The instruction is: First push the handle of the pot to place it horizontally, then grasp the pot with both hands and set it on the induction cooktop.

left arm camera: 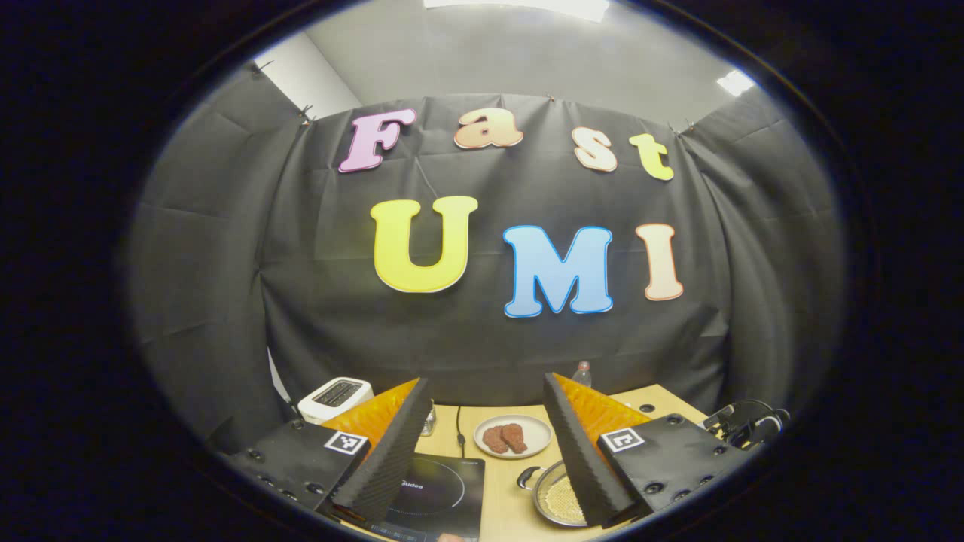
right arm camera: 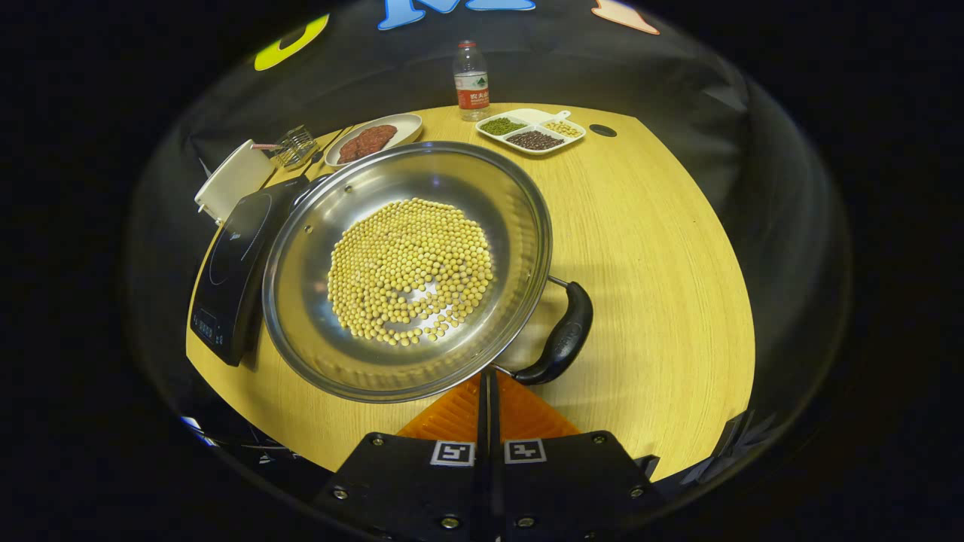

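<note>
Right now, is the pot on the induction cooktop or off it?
Off it. The pot of beans sits on the wooden table beside the induction cooktop, its rim overlapping the cooktop's edge in the right gripper view.

In my left gripper view, my right finger covers much of the pot, and my left finger hides a corner of the cooktop, whose near edge runs out of frame. In my right gripper view, the pot overlaps the cooktop's right side; the tray's contents are too small to identify.
</note>
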`<state>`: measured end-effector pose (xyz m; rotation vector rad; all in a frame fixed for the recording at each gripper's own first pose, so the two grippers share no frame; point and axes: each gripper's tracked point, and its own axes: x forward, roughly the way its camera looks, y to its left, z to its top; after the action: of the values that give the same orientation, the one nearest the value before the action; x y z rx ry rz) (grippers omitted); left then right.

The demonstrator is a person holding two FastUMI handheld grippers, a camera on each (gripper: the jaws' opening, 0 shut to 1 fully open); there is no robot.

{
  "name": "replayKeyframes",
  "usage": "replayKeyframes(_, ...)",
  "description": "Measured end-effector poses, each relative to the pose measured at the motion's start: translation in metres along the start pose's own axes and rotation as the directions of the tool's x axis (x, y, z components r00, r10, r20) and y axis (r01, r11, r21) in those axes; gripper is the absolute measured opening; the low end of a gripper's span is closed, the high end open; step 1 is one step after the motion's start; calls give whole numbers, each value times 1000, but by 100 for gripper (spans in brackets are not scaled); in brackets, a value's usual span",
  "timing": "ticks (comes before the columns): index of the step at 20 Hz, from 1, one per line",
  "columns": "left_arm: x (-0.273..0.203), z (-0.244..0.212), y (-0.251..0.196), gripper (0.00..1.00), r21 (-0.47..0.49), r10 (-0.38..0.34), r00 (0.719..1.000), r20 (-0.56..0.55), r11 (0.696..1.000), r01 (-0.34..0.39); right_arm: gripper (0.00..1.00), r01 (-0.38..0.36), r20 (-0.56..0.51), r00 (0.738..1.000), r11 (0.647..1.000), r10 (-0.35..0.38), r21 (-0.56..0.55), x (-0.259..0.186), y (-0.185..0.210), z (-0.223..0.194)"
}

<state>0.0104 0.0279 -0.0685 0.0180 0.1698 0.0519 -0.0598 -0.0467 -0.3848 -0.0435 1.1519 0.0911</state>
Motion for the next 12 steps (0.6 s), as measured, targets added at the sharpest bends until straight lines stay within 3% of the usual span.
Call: replayKeyframes(12, -3, 2, -2, 97, 21, 5, 1000, -6, 1000, -5, 0, 36, 33, 999, 999, -37, 41, 16, -36, 34)
